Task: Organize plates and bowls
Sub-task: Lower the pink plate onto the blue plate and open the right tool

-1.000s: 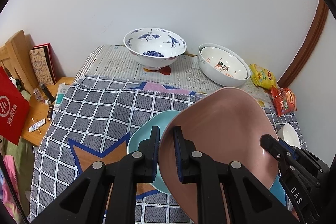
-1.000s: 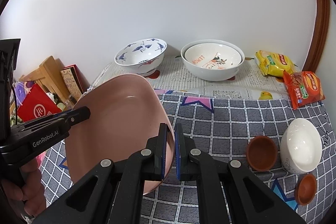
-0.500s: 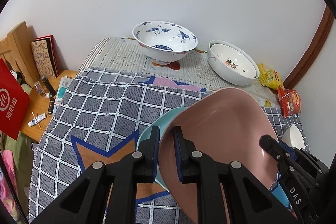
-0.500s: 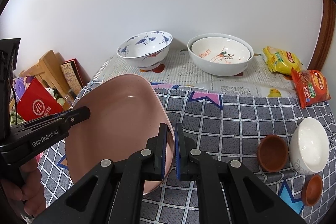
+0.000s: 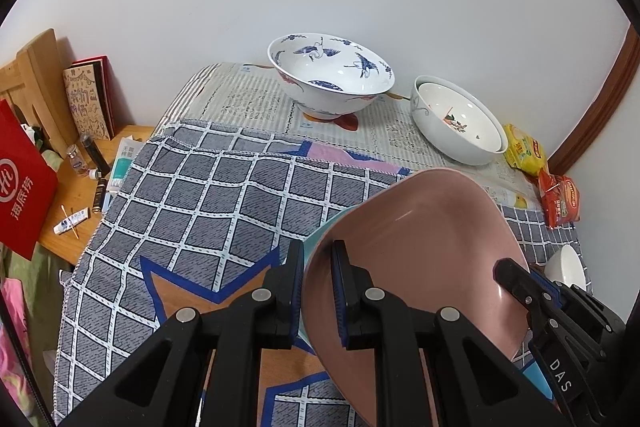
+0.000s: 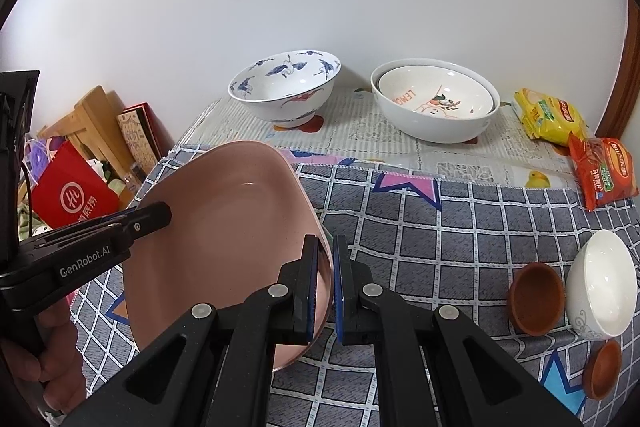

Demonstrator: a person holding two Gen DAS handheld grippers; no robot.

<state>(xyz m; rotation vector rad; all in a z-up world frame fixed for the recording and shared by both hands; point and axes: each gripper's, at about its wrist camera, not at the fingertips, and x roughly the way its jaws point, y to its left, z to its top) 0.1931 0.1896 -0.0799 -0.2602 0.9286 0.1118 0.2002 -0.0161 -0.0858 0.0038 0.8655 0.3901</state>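
Note:
A pink plate (image 5: 420, 247) is held between both grippers above the checked cloth. My left gripper (image 5: 317, 291) is shut on its left rim; it also shows in the right wrist view (image 6: 152, 217). My right gripper (image 6: 325, 283) is shut on the plate's right rim (image 6: 224, 239); it shows in the left wrist view (image 5: 516, 277). A teal plate (image 5: 320, 231) lies on the cloth under the pink one, mostly hidden. At the back stand a blue-and-white crane bowl (image 5: 330, 77) (image 6: 286, 87) and two nested white bowls (image 5: 458, 123) (image 6: 436, 103).
A small white bowl (image 6: 602, 283) and two brown saucers (image 6: 536, 297) (image 6: 602, 369) lie at the right. Snack packets (image 6: 604, 171) lie at the back right. A low wooden side table (image 5: 80, 187) with a red bag (image 5: 24, 179), books and small tubes is at the left.
Both grippers have carried the pink plate forward, toward the bowls at the back, and a little higher. Both grips are unchanged.

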